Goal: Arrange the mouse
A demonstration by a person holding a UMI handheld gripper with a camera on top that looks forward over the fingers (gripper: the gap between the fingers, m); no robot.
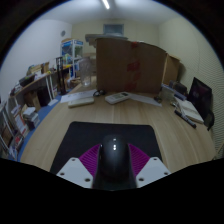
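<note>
Between the pink-padded fingers (97, 160) of the gripper (114, 168), clenched on its flanks above the black mat (75, 135), the mouse (113, 158) appears light, rigid, smooth-shelled, best gripped mid-body.

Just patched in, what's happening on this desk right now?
A hand-held gripper has a black mouse between its two purple-padded fingers, which appear closed on its sides. The mouse sits over a dark mouse pad on the wooden table. Beyond them lie a keyboard and a large cardboard box; a laptop stands off to one side.
</note>
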